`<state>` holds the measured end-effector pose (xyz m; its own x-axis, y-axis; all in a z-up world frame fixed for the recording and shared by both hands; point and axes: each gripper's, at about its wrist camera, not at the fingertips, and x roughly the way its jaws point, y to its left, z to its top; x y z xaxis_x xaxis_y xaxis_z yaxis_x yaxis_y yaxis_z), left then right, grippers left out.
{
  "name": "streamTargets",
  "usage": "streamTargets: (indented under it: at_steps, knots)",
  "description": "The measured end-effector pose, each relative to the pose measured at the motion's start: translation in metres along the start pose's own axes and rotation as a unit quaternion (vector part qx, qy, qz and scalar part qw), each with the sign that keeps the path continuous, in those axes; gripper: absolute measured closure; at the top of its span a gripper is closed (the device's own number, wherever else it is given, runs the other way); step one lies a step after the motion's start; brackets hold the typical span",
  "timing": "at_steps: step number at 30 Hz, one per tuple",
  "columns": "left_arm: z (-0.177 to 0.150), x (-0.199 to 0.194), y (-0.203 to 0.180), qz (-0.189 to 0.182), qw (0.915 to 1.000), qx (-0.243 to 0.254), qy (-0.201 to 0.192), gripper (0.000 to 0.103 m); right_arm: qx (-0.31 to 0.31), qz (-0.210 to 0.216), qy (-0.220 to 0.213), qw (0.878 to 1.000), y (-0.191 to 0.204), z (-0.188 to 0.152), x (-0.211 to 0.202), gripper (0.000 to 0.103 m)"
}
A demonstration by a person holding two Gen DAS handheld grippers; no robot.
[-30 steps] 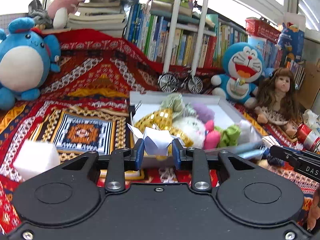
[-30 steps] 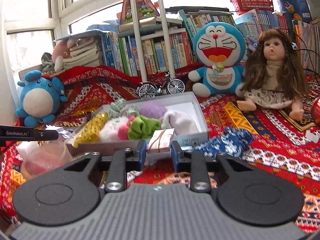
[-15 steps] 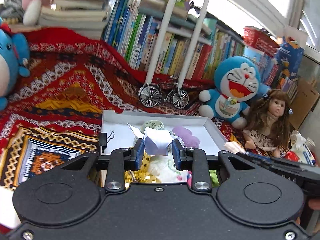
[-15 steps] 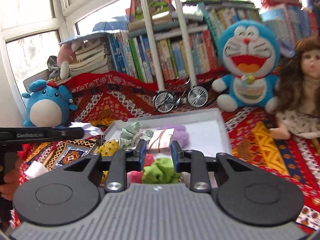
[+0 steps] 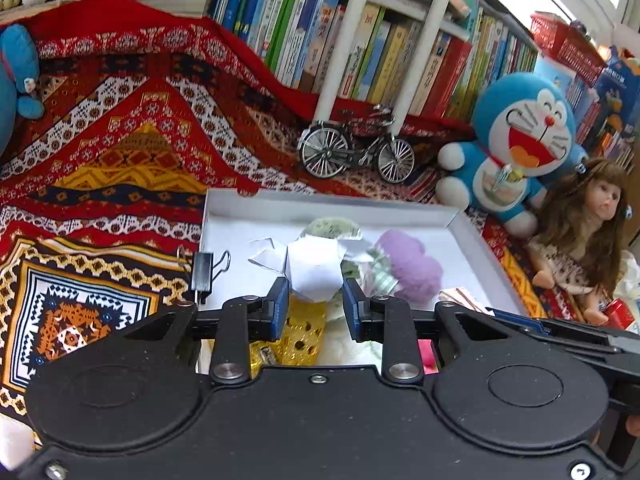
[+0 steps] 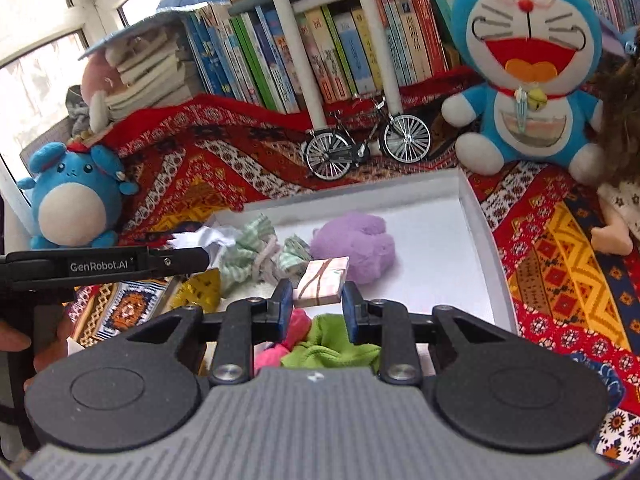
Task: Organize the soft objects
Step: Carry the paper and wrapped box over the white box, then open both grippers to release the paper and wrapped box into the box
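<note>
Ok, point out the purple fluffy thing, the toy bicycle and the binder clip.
Purple fluffy thing (image 6: 354, 246), right wrist view, middle of its top.
Toy bicycle (image 6: 367, 146), right wrist view, on the frame between the wheels.
Binder clip (image 5: 202, 271), left wrist view, black body.

Left gripper (image 5: 315, 303) pitched down, blue pads clamped on a white folded-paper piece (image 5: 316, 268). Right gripper (image 6: 316, 305) also pitched down, jaws narrow, pinching a small wrapped block (image 6: 322, 282). In right wrist view, left gripper's arm enters from 9 o'clock, with fingers (image 6: 14, 340) of the holding hand at 8 o'clock.
</note>
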<state>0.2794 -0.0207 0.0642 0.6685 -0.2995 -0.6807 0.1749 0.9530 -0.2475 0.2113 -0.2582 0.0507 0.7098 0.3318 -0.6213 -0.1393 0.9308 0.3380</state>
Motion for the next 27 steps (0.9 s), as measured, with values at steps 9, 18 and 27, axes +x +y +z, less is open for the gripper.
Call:
streamTargets:
  at_steps: [9, 18, 27]
  knots:
    - [-0.004, -0.006, 0.0, 0.002, 0.9999, 0.008, -0.009, 0.066, 0.035, 0.012, 0.004, 0.999, -0.011, -0.003, 0.007, 0.062]
    - [-0.017, -0.04, -0.011, 0.004, 0.998, 0.038, -0.051, 0.045, 0.025, 0.022, -0.031, 0.999, -0.007, -0.007, -0.016, 0.037]
    - [-0.05, -0.086, -0.005, 0.009, 0.9941, 0.038, -0.101, 0.028, -0.006, 0.011, -0.083, 0.996, -0.002, -0.024, -0.05, 0.014]
